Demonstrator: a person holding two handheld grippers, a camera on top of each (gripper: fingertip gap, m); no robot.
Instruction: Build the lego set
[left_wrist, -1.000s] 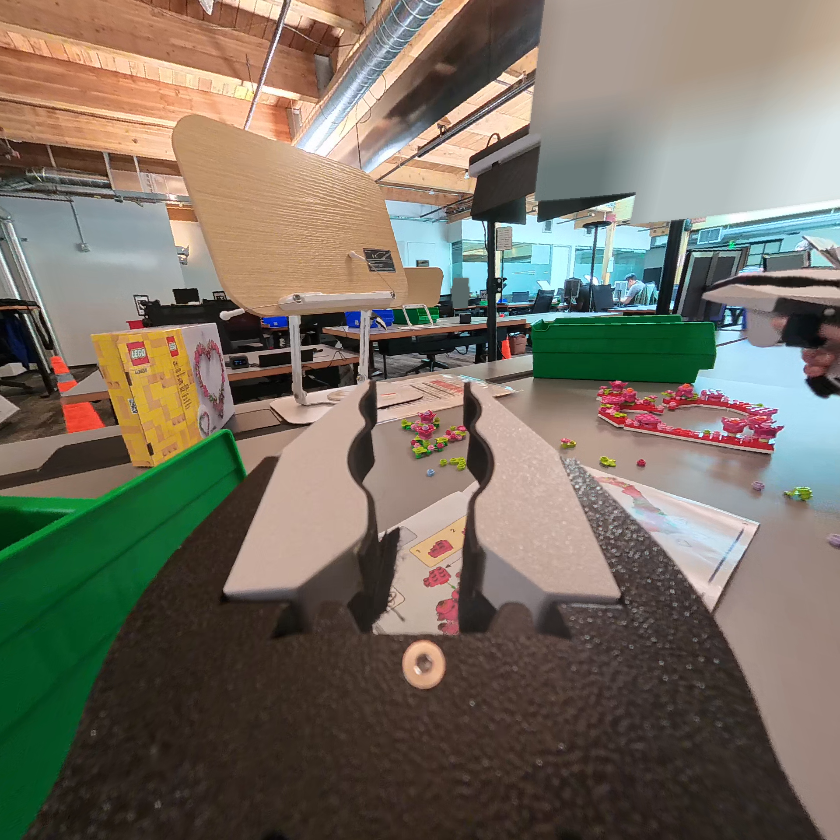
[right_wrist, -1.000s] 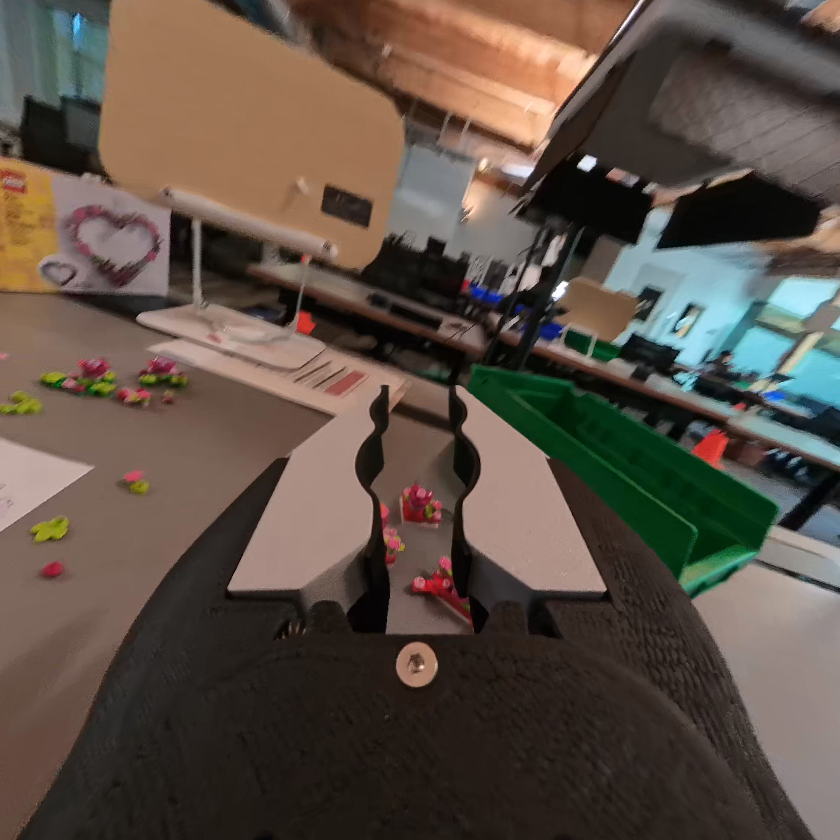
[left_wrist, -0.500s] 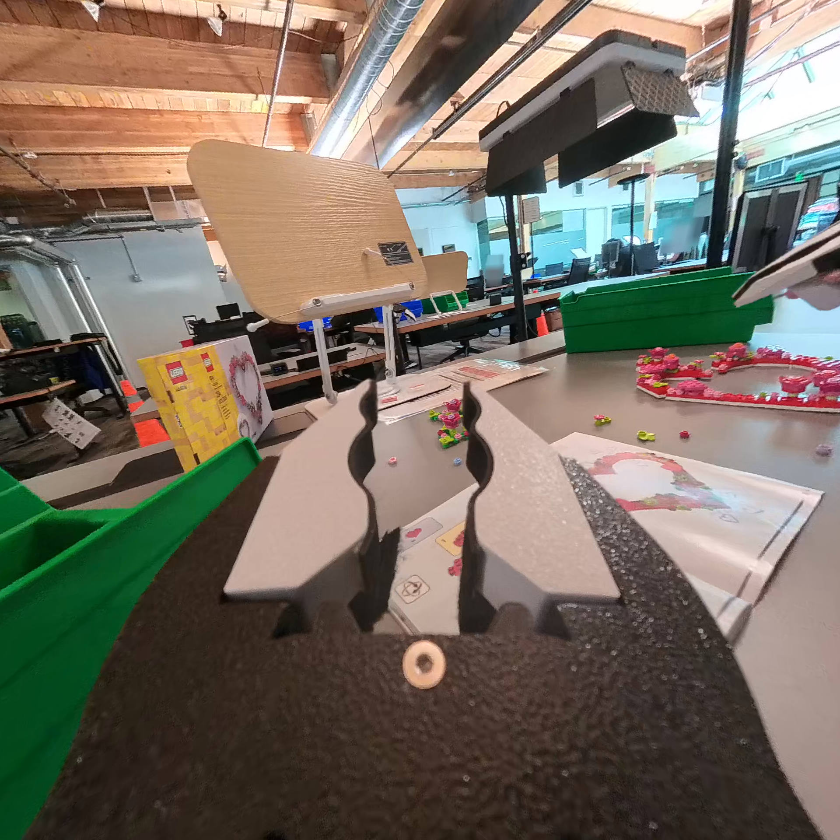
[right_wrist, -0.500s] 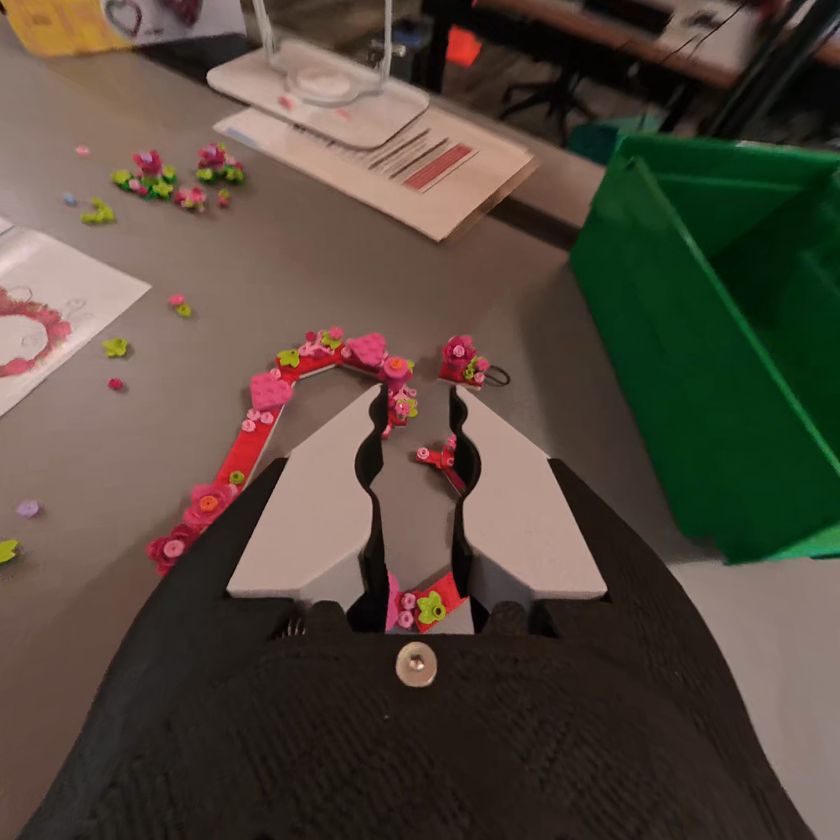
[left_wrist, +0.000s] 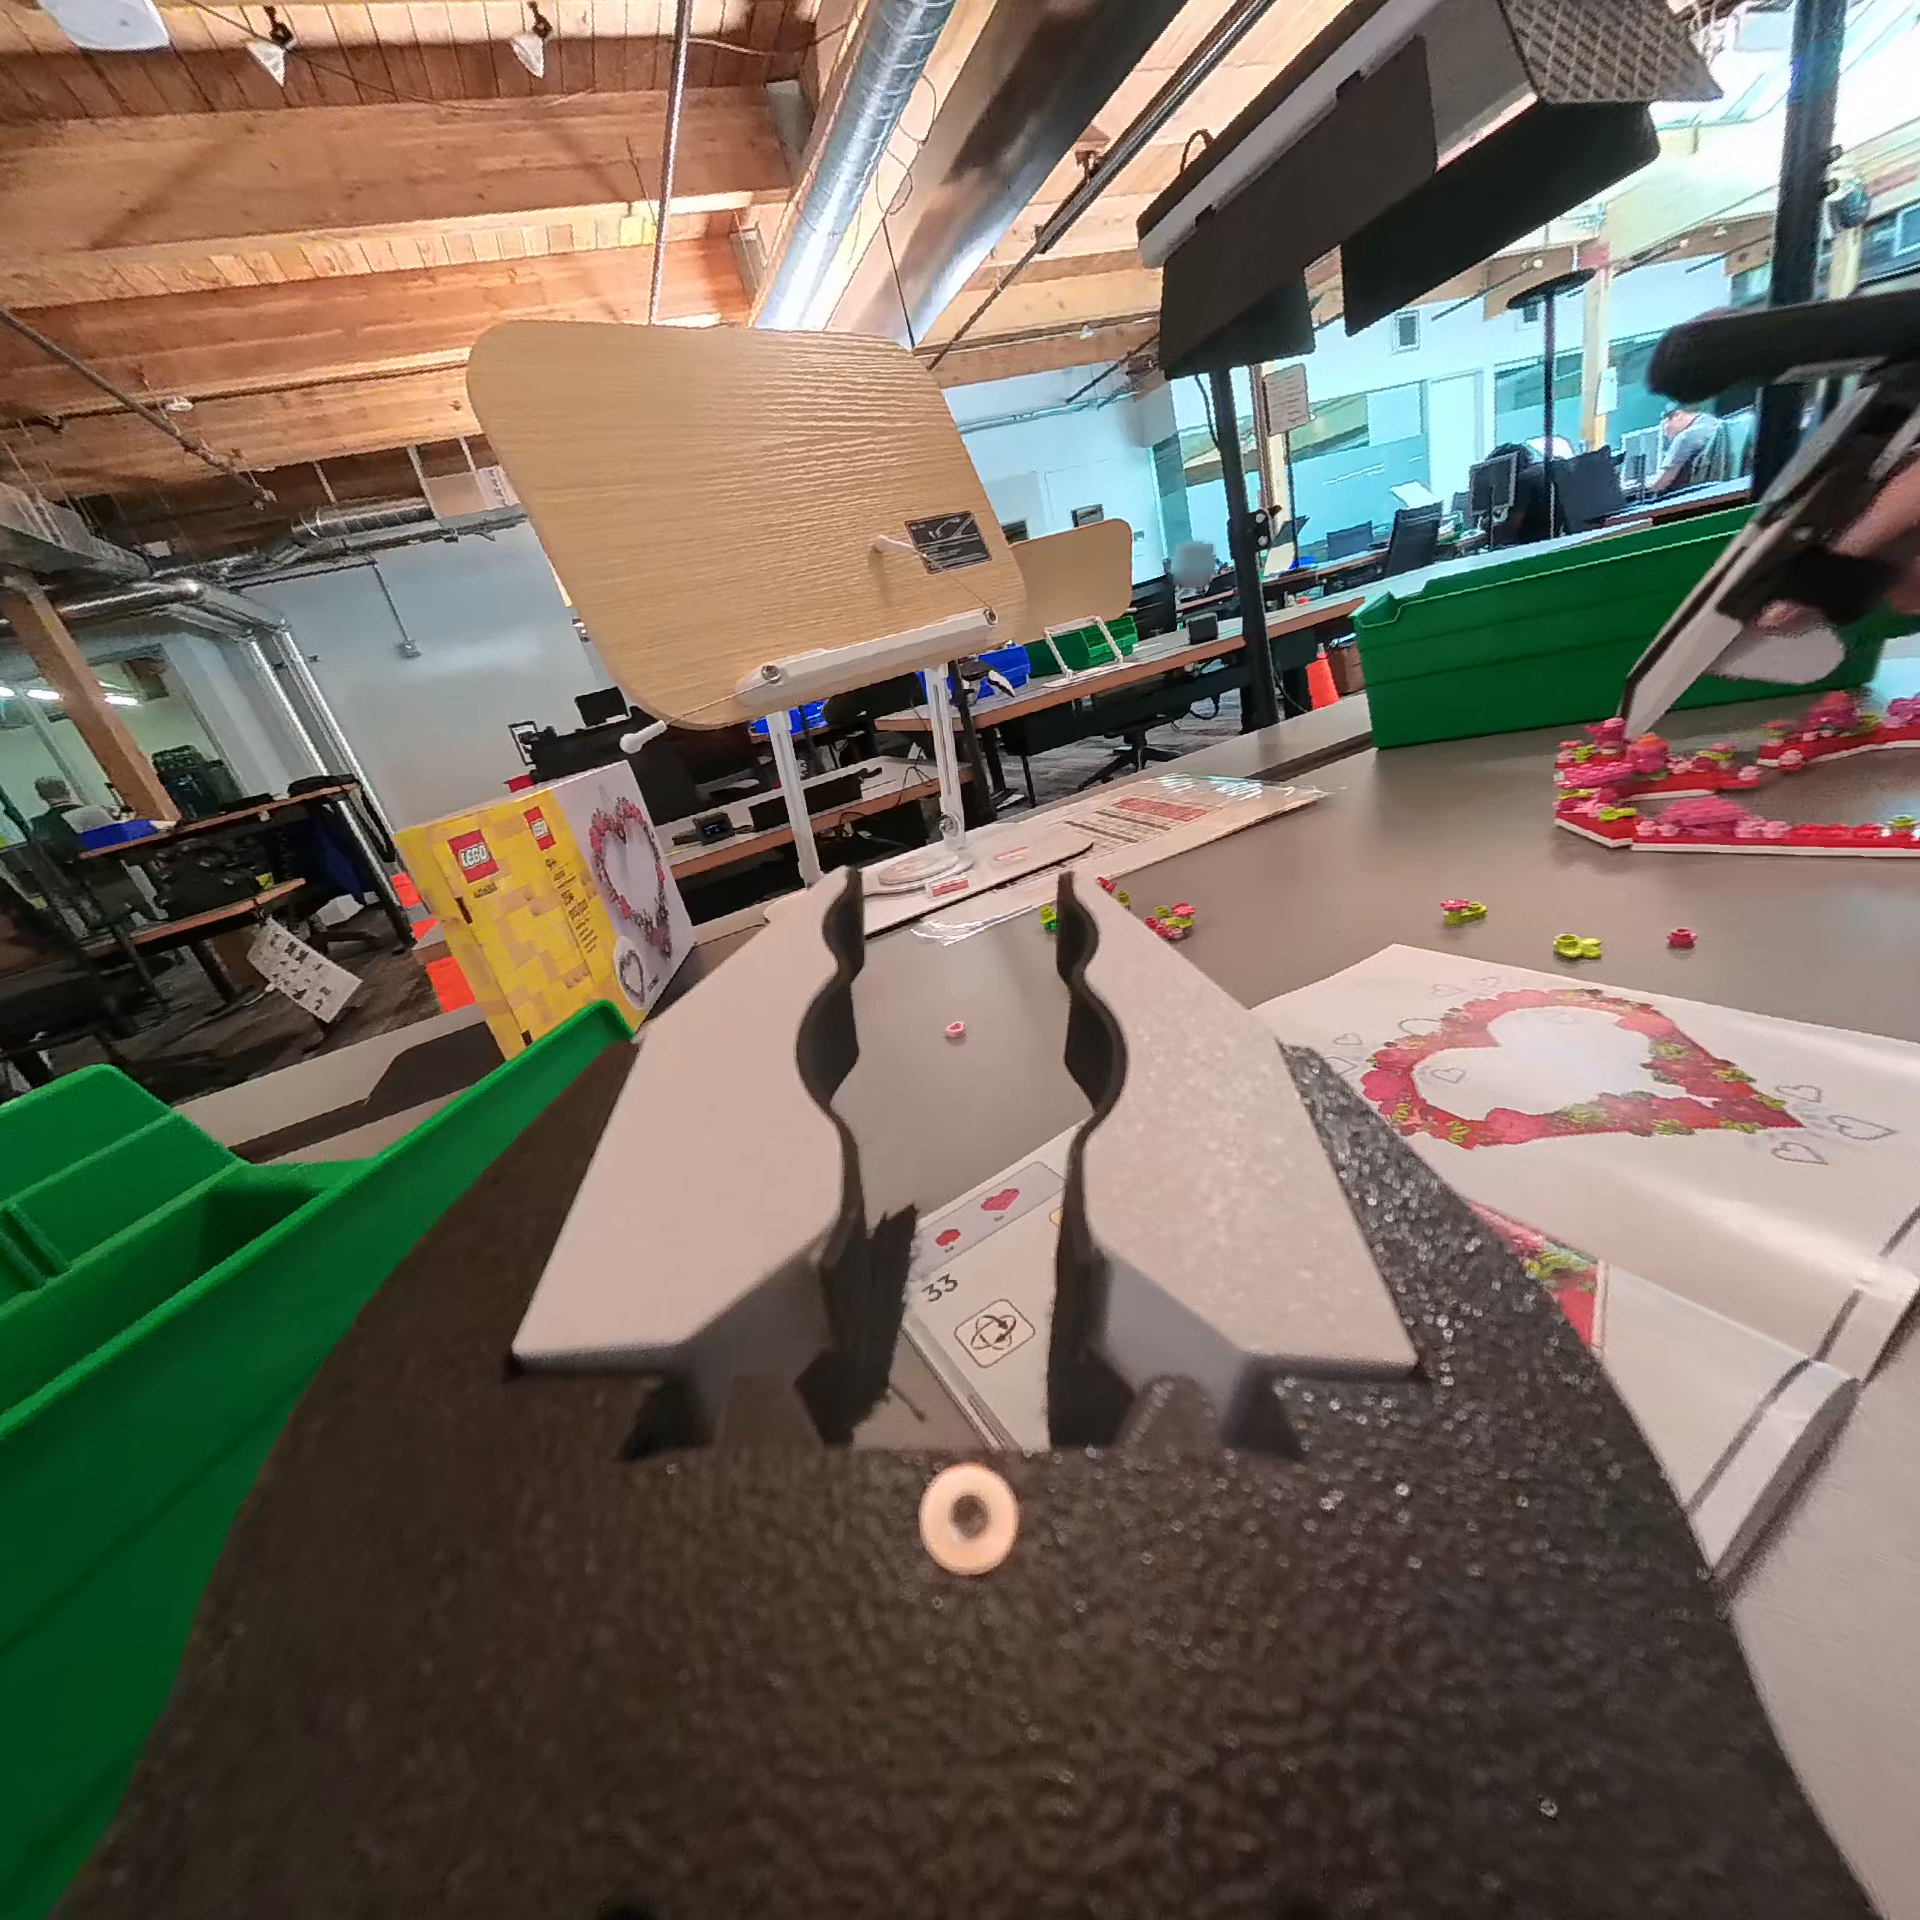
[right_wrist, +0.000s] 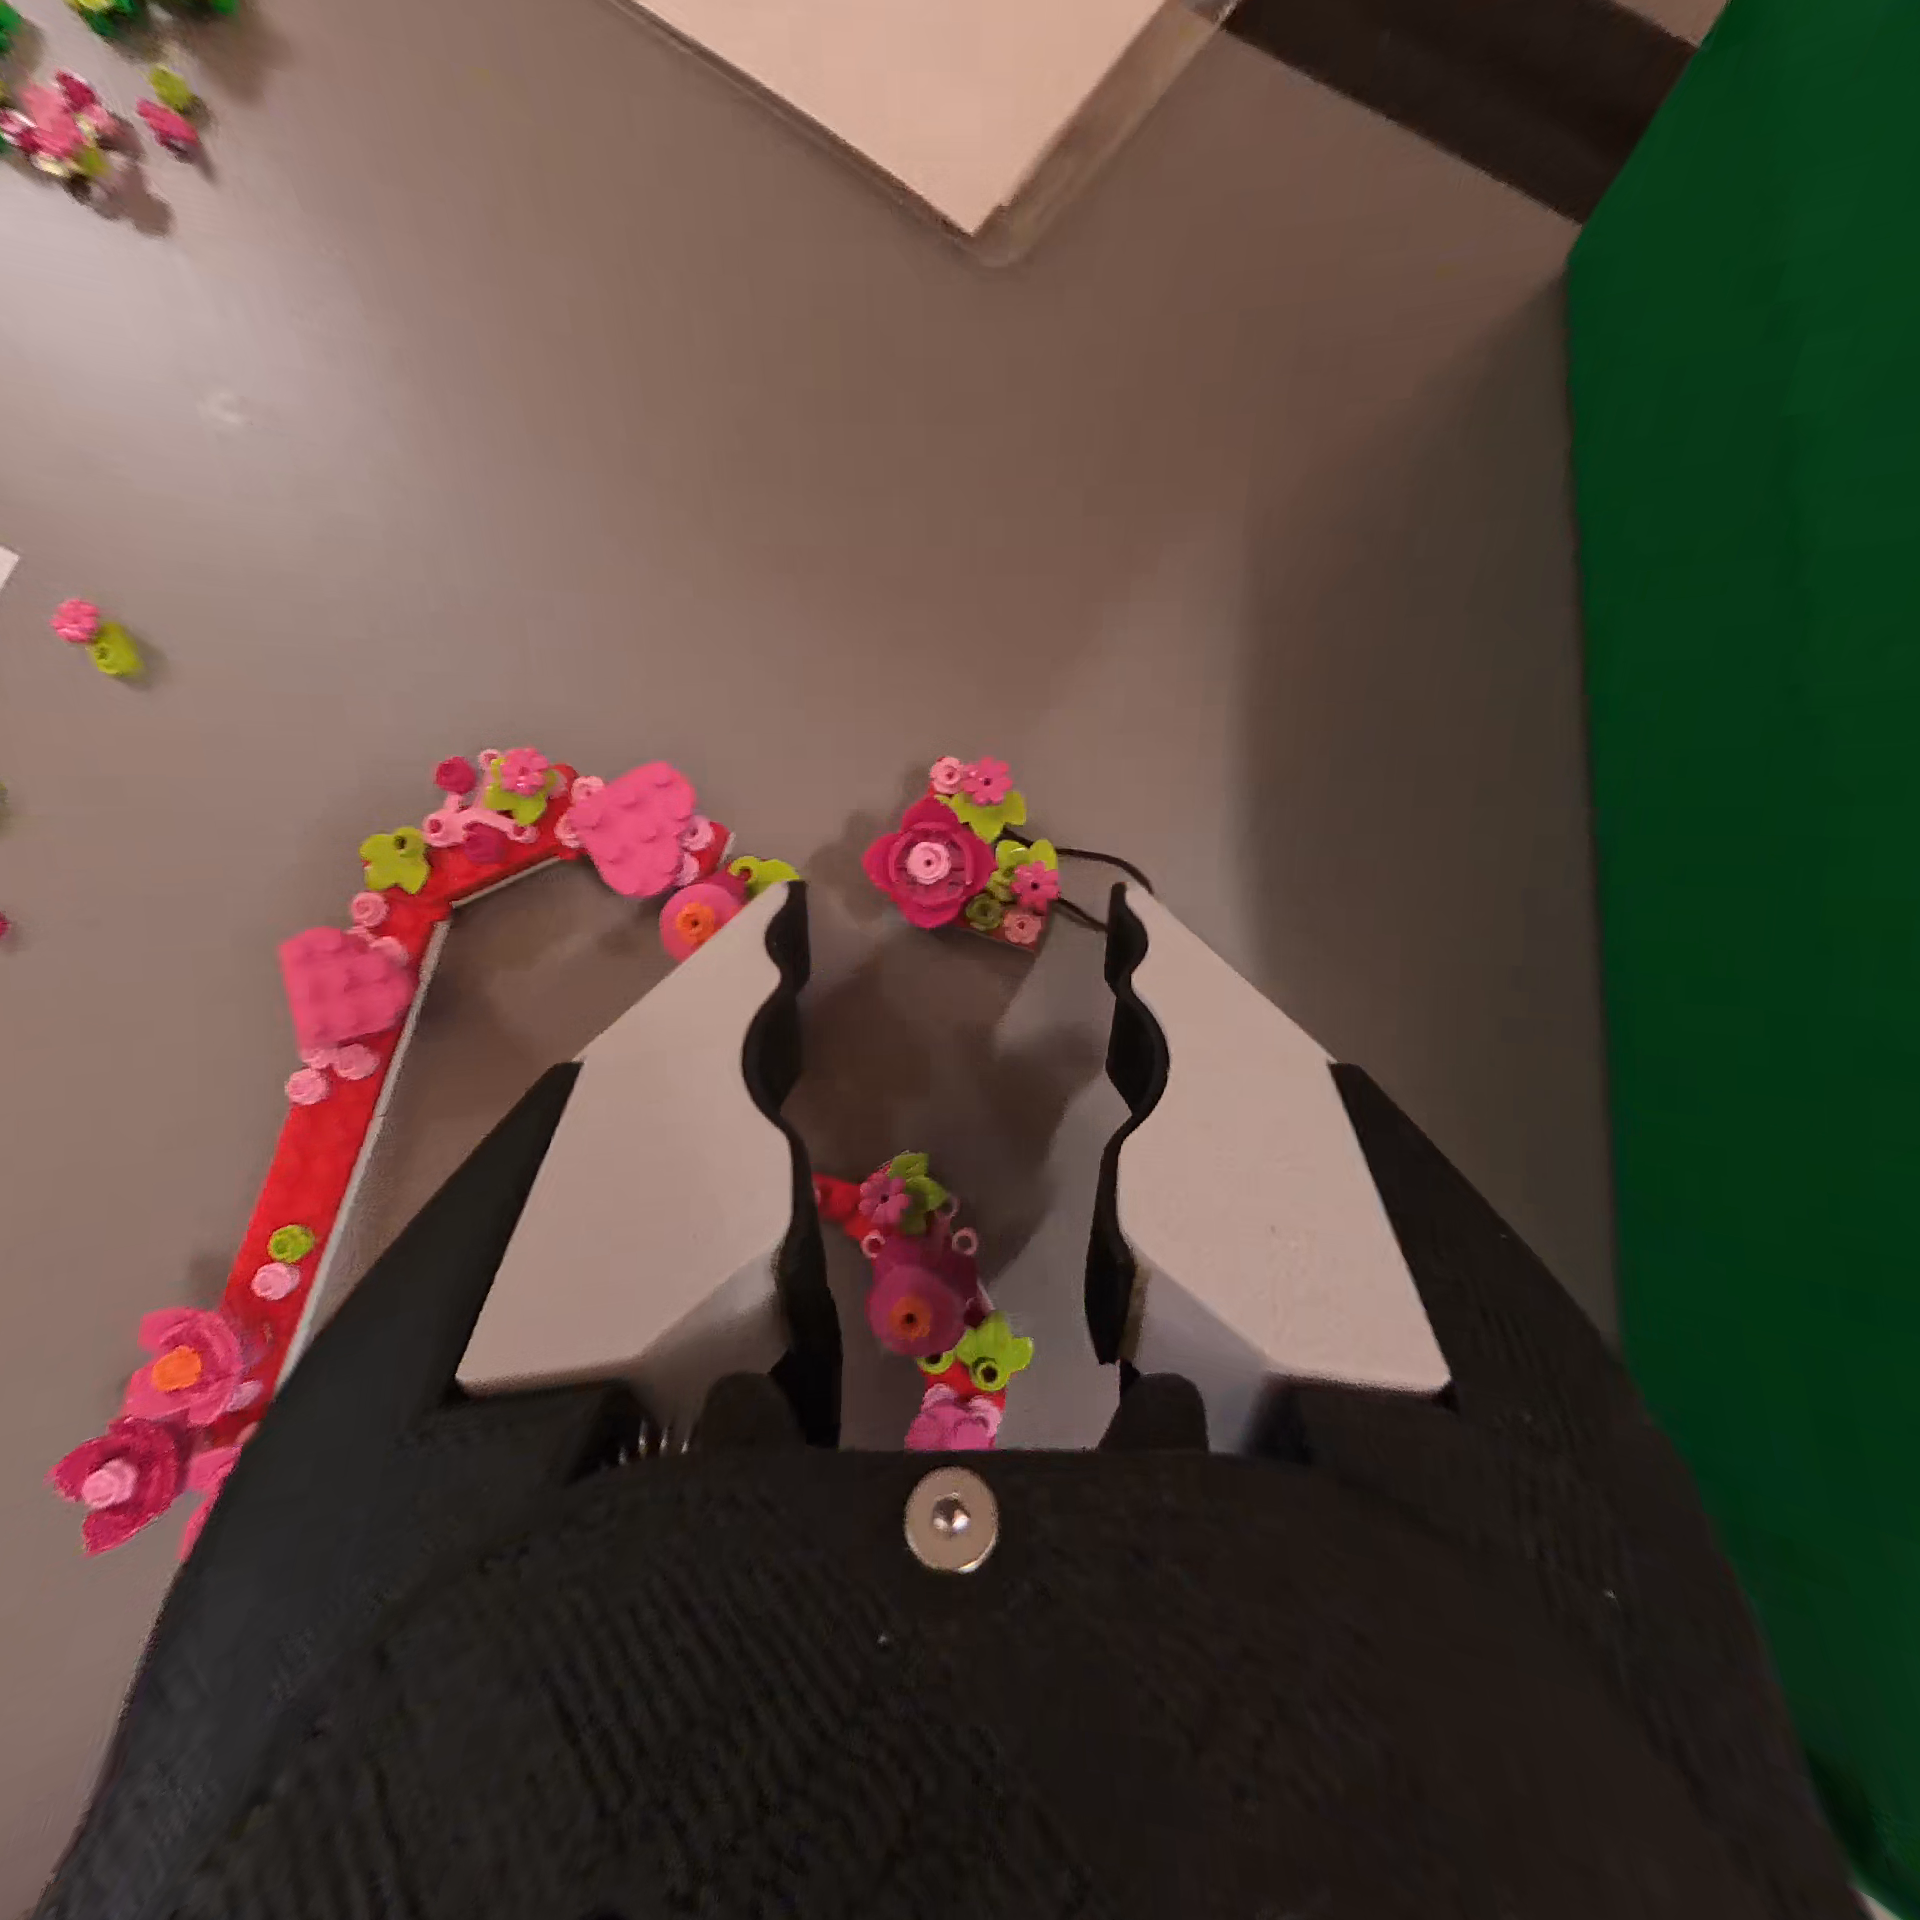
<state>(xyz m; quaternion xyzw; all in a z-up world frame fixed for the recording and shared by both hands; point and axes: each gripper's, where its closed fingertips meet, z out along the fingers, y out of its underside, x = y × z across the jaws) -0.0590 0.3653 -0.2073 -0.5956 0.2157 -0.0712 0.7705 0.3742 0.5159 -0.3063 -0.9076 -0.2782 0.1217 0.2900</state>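
Note:
A red heart-shaped lego frame (right_wrist: 343, 1122) with pink flowers and green leaves lies on the grey table (right_wrist: 935, 520). My right gripper (right_wrist: 954, 904) points down over its top, open and empty. A separate small flower cluster (right_wrist: 956, 857) with a black cord lies just beyond its fingertips. Another part of the frame (right_wrist: 914, 1299) shows between the fingers. My left gripper (left_wrist: 961, 894) is open and empty, held over the instruction booklet (left_wrist: 1558, 1091). In the left wrist view the heart (left_wrist: 1745, 800) is at the far right, with the right gripper (left_wrist: 1704, 665) above it.
Green bins stand at the left (left_wrist: 156, 1299) and the back right (left_wrist: 1538, 644), the latter also in the right wrist view (right_wrist: 1756, 727). A wooden book stand (left_wrist: 727, 520), the yellow set box (left_wrist: 551, 914) and loose small pieces (left_wrist: 1465, 912) (right_wrist: 99, 634) are on the table. My hands' fingertips stand some 45 cm from each other.
My right gripper has tilted down and dropped close over the heart's top, and its jaws have opened wider. My left gripper has swung left, still open the same amount.

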